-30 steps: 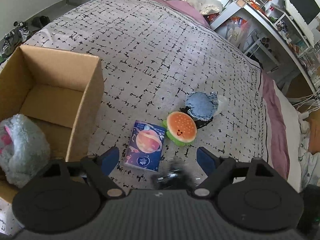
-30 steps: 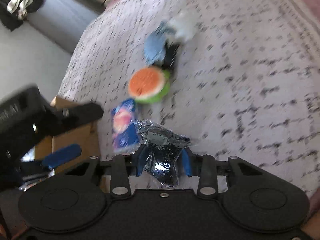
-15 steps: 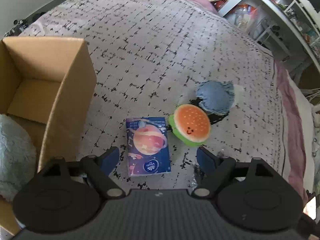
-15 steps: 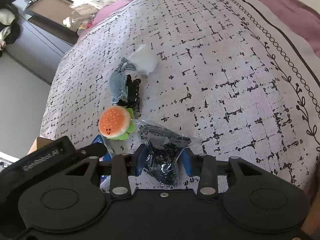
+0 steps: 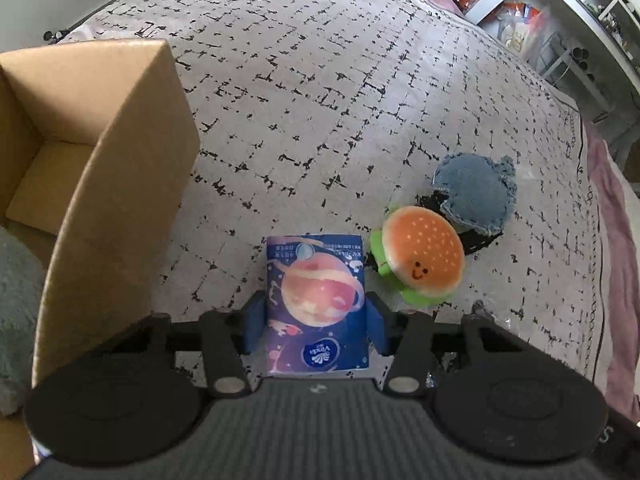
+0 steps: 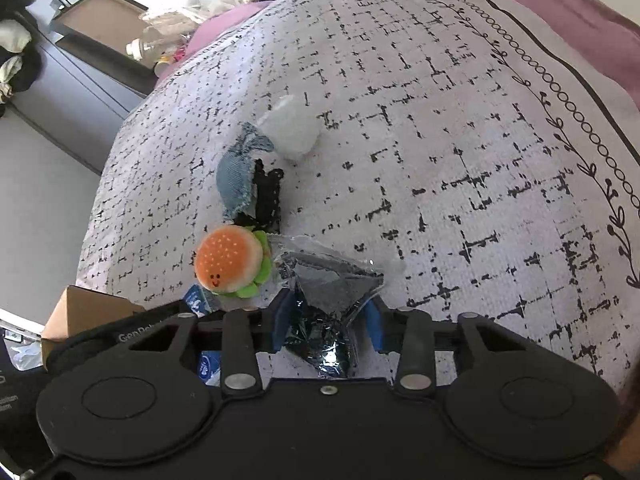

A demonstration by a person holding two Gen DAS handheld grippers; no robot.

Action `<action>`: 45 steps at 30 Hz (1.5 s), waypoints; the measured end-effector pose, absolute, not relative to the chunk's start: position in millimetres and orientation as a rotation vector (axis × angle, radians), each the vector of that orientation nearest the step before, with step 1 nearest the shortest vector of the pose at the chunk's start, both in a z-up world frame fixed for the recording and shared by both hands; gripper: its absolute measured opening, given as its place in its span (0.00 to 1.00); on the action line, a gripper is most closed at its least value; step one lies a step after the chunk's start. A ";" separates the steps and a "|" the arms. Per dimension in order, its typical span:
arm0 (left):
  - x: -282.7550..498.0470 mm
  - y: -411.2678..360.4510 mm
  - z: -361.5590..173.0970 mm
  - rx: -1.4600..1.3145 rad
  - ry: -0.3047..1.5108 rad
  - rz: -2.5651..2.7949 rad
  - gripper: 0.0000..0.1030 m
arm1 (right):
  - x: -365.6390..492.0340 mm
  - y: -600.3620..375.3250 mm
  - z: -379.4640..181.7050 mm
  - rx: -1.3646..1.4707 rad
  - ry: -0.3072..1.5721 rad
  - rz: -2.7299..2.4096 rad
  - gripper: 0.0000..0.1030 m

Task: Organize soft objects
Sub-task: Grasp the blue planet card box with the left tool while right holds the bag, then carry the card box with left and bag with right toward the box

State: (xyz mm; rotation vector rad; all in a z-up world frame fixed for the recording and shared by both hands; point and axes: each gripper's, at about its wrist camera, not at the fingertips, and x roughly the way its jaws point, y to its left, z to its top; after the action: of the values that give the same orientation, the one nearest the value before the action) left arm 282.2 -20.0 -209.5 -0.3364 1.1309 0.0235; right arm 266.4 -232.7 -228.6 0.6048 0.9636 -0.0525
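Note:
A blue tissue pack (image 5: 316,292) with a planet print lies on the bed beside a cardboard box (image 5: 112,184). My left gripper (image 5: 316,324) straddles the pack, its jaws closing, and the blue pads press the pack's two sides. Just right of the pack sits an orange burger plush (image 5: 420,256), and beyond it a round denim pouch (image 5: 474,196). In the right wrist view my right gripper (image 6: 326,320) is closing tighter on a clear plastic bag (image 6: 328,292) with dark contents, held just above the bedspread beside the burger plush (image 6: 228,262).
A grey furry plush (image 5: 16,300) lies inside the box at the left edge. Black lace (image 6: 268,192) and a white soft lump (image 6: 292,126) lie by the denim pouch (image 6: 236,180). The patterned bedspread (image 5: 320,100) stretches away; cluttered shelves stand at far right.
My left gripper dropped toward the tissue pack and its jaws went from wide open to closed against the pack's sides. The right gripper kept its hold on the plastic bag.

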 end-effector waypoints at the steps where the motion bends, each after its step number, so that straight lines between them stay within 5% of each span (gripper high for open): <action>1: 282.4 -20.3 -208.2 -0.342 1.128 0.019 0.49 | 265.5 -231.8 -227.4 0.599 0.958 -0.048 0.34; 45: 202.2 19.6 -103.5 -0.367 0.917 -0.045 0.48 | 216.6 -203.7 -149.3 0.402 0.723 0.151 0.30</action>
State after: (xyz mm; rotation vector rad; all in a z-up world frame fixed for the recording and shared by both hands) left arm 202.2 19.6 -103.5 -0.3672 0.9167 -0.0447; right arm 216.6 -203.7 -149.3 0.4021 0.7232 0.1511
